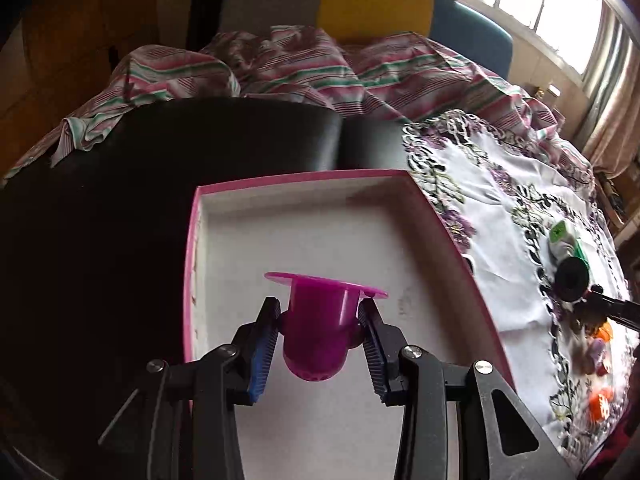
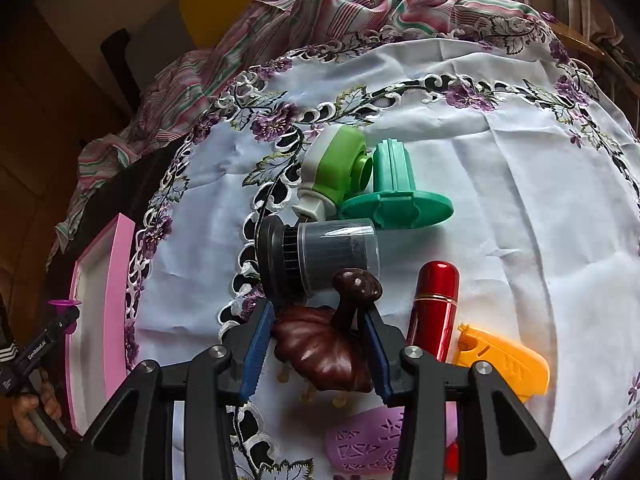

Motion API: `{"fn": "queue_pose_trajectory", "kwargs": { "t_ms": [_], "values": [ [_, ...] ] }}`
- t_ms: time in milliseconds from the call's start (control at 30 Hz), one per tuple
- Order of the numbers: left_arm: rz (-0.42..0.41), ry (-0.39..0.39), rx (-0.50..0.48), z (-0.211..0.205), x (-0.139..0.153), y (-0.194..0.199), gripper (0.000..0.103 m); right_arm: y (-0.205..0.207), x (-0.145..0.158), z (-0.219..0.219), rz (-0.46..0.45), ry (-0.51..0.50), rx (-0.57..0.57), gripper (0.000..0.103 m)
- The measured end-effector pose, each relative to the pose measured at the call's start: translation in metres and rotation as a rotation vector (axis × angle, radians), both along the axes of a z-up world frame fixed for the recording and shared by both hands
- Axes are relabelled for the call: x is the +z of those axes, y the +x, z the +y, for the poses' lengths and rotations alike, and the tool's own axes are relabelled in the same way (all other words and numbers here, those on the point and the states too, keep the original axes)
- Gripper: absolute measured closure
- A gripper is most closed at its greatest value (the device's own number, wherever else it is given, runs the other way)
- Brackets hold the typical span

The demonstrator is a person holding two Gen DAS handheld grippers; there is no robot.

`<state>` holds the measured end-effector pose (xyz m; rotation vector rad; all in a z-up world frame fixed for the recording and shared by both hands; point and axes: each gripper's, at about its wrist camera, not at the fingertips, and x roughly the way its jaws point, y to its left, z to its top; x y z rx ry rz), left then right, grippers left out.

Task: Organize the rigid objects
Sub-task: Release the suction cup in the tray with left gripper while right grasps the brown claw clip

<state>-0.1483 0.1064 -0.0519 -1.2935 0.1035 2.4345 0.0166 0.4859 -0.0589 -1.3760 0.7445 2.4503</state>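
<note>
A home, most likely a bedroom or sitting room. Beyond the jaws a rumpled striped sheet (image 1: 280, 68) lies over soft furniture, with coloured cushions (image 1: 372, 4) behind it. An embroidered floral tablecloth (image 2: 500, 168) spreads ahead, and a curtained window (image 1: 552, 12) stands far right.

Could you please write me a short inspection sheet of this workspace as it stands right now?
Surface: embroidered white tablecloth over a dark top.
Job's things: pink tray; grey-black canister, green dispenser, teal flanged piece, red tube, orange piece, lilac piece on the cloth.
Clutter: striped fabric bunched behind.
Grippers: left gripper shut on magenta cup above the tray; right gripper shut on brown figurine.
Cables: nothing seen.
Surroundings: window.
</note>
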Motion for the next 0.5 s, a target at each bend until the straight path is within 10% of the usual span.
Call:
{"fn": "queue_pose_trajectory", "kwargs": {
  "t_ms": [367,500],
  "values": [
    [-0.024,-0.04,0.057,0.003,-0.01,-0.037,0.061,-0.002,0.0,-0.004,-0.008,0.02,0.016,0.059],
    [0.016,-0.029,0.083,-0.001,-0.002,-0.032,0.036,-0.002,0.0,-0.007,-0.013,0.042,0.029,0.059]
  ]
}}
